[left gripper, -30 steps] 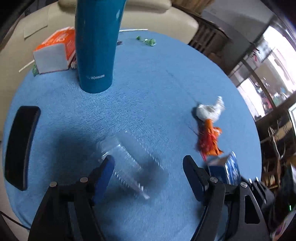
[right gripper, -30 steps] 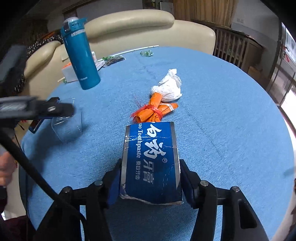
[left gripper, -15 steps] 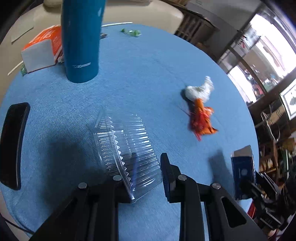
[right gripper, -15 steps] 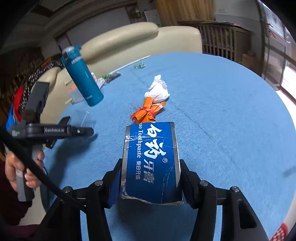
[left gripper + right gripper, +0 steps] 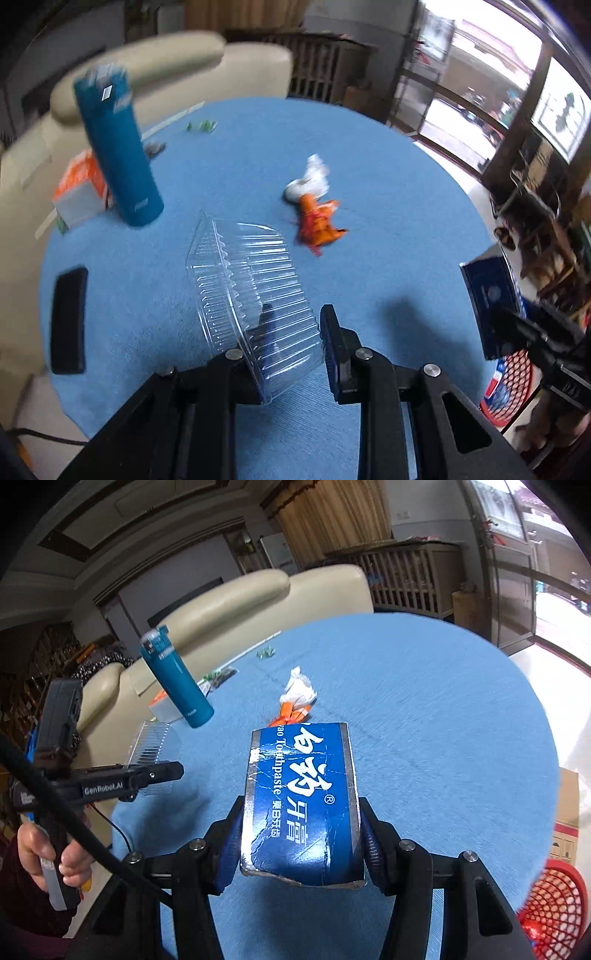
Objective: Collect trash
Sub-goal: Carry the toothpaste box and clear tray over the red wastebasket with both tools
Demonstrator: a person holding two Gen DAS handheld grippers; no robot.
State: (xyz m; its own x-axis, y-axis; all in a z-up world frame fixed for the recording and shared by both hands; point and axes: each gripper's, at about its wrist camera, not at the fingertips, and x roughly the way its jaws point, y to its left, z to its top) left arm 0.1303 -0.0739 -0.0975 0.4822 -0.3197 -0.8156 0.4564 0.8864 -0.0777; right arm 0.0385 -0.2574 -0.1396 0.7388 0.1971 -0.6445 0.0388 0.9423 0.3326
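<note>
My left gripper [image 5: 291, 332] is shut on a clear ribbed plastic container [image 5: 251, 291] and holds it above the round blue table [image 5: 388, 206]. My right gripper [image 5: 301, 812] is shut on a blue toothpaste box [image 5: 301, 797], lifted over the table's near right side. The box also shows in the left wrist view [image 5: 487, 291]. An orange wrapper [image 5: 317, 225] and a white crumpled tissue [image 5: 308, 181] lie together mid-table. The left gripper with the container shows in the right wrist view [image 5: 151, 753].
A tall teal bottle [image 5: 118, 155] stands at the left, an orange-white carton [image 5: 79, 192] behind it. A black phone [image 5: 68, 321] lies near the left edge. Small green scraps [image 5: 201, 125] lie far back. A red mesh basket [image 5: 546, 912] sits on the floor at the right. A cream sofa [image 5: 229, 605] stands behind.
My left gripper closed on the clear container and lifted it off the table. My right gripper rose and pulled back with the toothpaste box; the red basket came into view.
</note>
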